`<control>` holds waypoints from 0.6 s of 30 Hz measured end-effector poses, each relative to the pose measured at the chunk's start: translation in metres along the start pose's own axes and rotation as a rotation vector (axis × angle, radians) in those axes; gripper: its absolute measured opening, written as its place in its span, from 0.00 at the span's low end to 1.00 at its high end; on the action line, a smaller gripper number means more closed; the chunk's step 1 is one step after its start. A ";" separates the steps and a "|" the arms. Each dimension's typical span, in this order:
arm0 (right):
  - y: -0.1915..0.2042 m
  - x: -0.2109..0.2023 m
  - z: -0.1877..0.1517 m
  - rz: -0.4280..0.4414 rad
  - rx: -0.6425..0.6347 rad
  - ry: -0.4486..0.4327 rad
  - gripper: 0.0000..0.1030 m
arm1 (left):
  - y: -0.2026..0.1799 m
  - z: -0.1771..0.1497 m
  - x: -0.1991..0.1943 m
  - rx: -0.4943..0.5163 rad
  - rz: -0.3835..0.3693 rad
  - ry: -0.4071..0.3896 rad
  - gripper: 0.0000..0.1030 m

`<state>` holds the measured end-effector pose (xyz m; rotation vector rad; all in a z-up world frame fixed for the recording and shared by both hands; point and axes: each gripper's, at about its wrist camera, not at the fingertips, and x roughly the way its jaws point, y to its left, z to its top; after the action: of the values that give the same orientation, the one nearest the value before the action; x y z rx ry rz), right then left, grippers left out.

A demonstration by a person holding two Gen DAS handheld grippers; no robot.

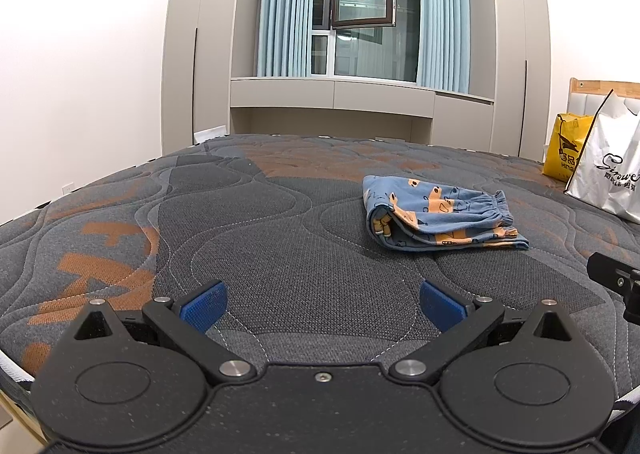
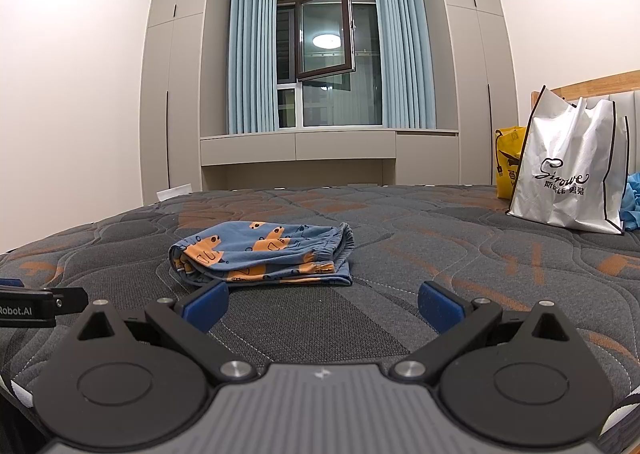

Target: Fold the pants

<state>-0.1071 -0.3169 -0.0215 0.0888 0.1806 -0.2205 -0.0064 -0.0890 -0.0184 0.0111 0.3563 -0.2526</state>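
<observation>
Pants: blue, orange bear print, ahead of right gripper. Mattress: grey, orange patches, quilted curves. Pads: blue. Beyond: white bag, yellow bag.

Bare mattress stretches wide on the left and in the near middle, with open room for either gripper to pass. The folded pants lie right of centre, the only low thing in that stretch. Far right, a white bag stands upright with a yellow bag just behind it, blocking that corner by the headboard.
</observation>
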 end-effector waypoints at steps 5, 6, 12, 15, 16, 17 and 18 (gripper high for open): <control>0.000 0.000 0.000 0.000 0.000 0.001 1.00 | 0.000 0.000 0.000 0.000 0.000 0.000 0.99; 0.000 0.000 0.000 0.000 0.000 0.001 1.00 | 0.000 0.000 0.000 0.000 0.000 0.000 0.99; -0.001 -0.001 -0.002 0.003 -0.003 0.004 1.00 | 0.000 0.000 0.000 0.000 0.000 0.001 0.99; -0.001 -0.001 -0.002 0.003 -0.001 0.006 1.00 | 0.000 -0.001 0.000 0.002 -0.002 0.004 0.99; -0.001 -0.001 -0.002 0.003 -0.001 0.006 1.00 | -0.001 -0.001 0.000 0.002 -0.002 0.005 0.99; -0.001 -0.001 -0.002 0.002 -0.001 0.006 1.00 | -0.001 -0.001 0.000 0.002 -0.001 0.006 0.99; -0.001 -0.001 -0.002 0.003 -0.001 0.006 1.00 | -0.001 -0.002 0.000 0.002 0.002 0.007 0.99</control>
<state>-0.1087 -0.3179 -0.0236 0.0891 0.1868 -0.2176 -0.0068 -0.0897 -0.0201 0.0144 0.3634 -0.2513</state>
